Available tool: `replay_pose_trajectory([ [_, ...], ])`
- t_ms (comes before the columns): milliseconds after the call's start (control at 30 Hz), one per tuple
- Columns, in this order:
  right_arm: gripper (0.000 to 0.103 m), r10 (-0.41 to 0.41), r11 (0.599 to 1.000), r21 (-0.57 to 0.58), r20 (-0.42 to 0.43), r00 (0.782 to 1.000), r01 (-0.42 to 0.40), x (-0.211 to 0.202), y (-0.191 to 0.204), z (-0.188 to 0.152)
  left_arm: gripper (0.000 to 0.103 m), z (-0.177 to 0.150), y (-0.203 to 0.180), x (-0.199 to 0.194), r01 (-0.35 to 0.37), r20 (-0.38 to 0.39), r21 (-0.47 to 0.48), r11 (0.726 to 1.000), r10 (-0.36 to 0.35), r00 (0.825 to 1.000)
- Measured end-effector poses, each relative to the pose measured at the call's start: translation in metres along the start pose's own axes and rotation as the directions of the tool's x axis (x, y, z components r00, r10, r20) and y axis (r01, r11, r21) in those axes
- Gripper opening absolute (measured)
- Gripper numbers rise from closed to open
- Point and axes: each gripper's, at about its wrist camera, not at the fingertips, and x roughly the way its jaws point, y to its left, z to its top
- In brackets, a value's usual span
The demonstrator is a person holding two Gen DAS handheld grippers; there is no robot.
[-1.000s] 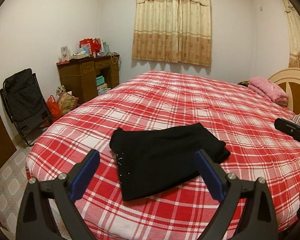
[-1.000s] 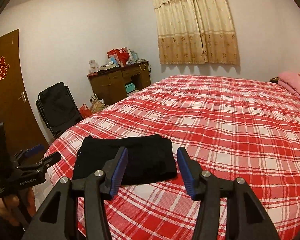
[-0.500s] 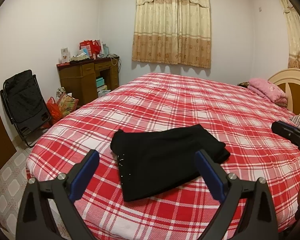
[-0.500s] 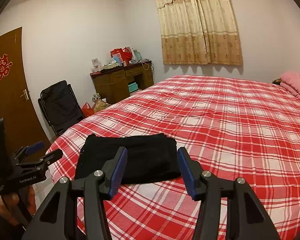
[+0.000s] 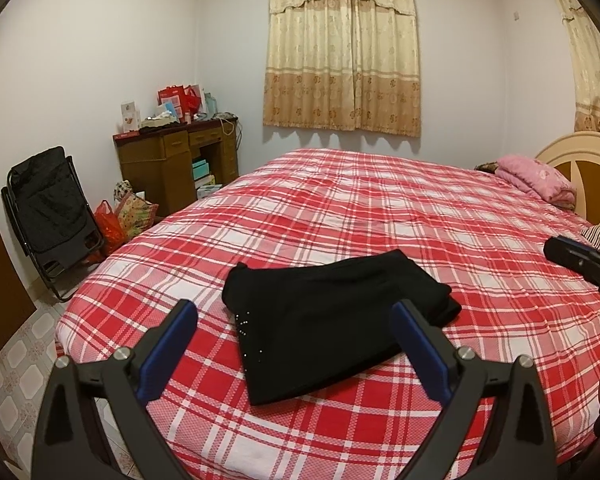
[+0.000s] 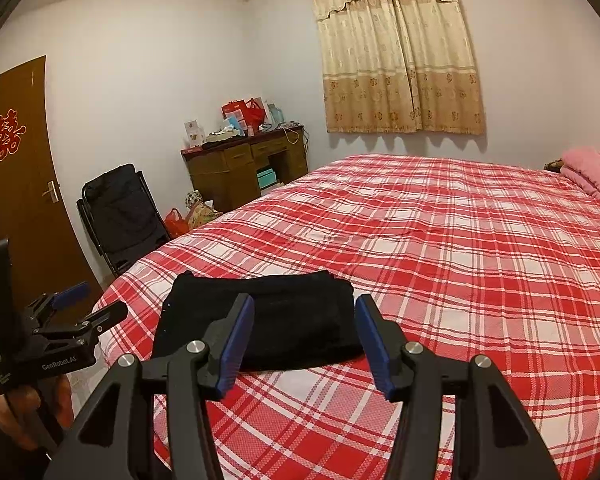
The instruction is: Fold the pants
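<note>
The black pants [image 5: 332, 322] are seen folded into a compact rectangle, lying flat on the red-and-white plaid bedspread [image 5: 420, 216] near the bed's foot corner. In the left wrist view they occupy the lower centre of the frame; a line of small pale studs [image 5: 247, 334] is visible along their left edge. In the right wrist view the same pants [image 6: 268, 316] lie at lower centre-left, partly covered by the gripper fingers in front.

The left gripper [image 5: 294, 354] is held above the bed at the bottom of its own frame, its blue-padded fingers spread wide, with nothing between them; the pants are framed in the gap but are not touched. The right gripper [image 6: 305, 344] is likewise held apart from the cloth, its jaws parted to a medium width and empty. The left gripper [image 6: 70, 312] is also seen at the lower left edge of the right wrist view, gripped by a hand [image 6: 16, 416], and part of the right gripper [image 5: 580, 258] appears at the right edge of the left wrist view.

A pink blanket [image 5: 536, 178] is piled at the head of the bed, right of frame. A wooden desk [image 5: 172, 168] stands against the far wall at centre left, beside a black folded chair [image 5: 52, 208]. Beige curtains [image 5: 342, 48] hang at upper centre. A brown door [image 6: 18, 184] with a red emblem is seen at the left.
</note>
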Motion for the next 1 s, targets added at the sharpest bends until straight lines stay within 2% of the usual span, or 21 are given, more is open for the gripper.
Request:
replay_pose_trajectory([
  [900, 0.055, 0.002, 1.000, 0.000, -0.005, 1.000, -0.002, 0.0028, 0.0013, -0.0009, 0.100, 0.0022, -0.0004, -0.0009, 0.005, 0.004, 0.007, 1.000, -0.005, 1.000],
  [1000, 0.055, 0.002, 1.000, 0.000, -0.006, 1.000, -0.002, 0.0032, 0.0013, -0.0010, 0.103, 0.0023, 0.0006, -0.0016, 0.007, 0.004, 0.003, 1.000, -0.007, 1.000],
])
